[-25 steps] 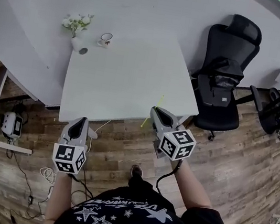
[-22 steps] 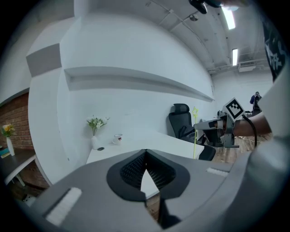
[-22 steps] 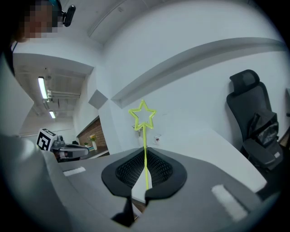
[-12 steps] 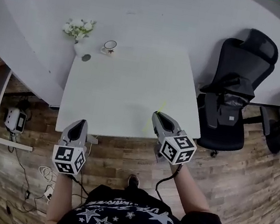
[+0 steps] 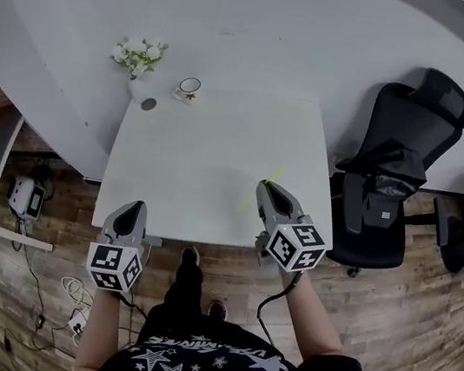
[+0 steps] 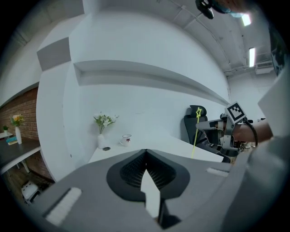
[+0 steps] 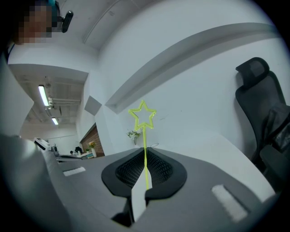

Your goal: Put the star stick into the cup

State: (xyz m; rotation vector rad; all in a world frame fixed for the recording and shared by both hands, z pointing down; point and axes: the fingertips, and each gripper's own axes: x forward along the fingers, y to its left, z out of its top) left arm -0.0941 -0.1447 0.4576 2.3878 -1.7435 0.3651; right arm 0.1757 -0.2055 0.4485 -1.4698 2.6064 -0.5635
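Observation:
A thin yellow star stick [image 7: 145,152] stands upright between the jaws of my right gripper [image 7: 145,153], which is shut on its lower part; the star [image 7: 143,113] tops it. In the head view the right gripper [image 5: 266,187] hangs over the white table's [image 5: 210,159] front right part with the stick [image 5: 256,192] slanting out of it. The white cup [image 5: 189,88] stands at the table's far left corner, far from both grippers; it also shows in the left gripper view [image 6: 126,139]. My left gripper [image 5: 130,210] is shut and empty, just short of the table's front left edge.
A white vase of flowers [image 5: 138,63] and a small dark disc [image 5: 148,104] sit beside the cup. A black office chair [image 5: 397,173] stands right of the table. A white device [image 5: 25,199] and cables lie on the wooden floor at the left.
Both grippers have moved forward toward the table; the right one, still holding the stick, is now over its front edge. A leg has stepped forward between the arms.

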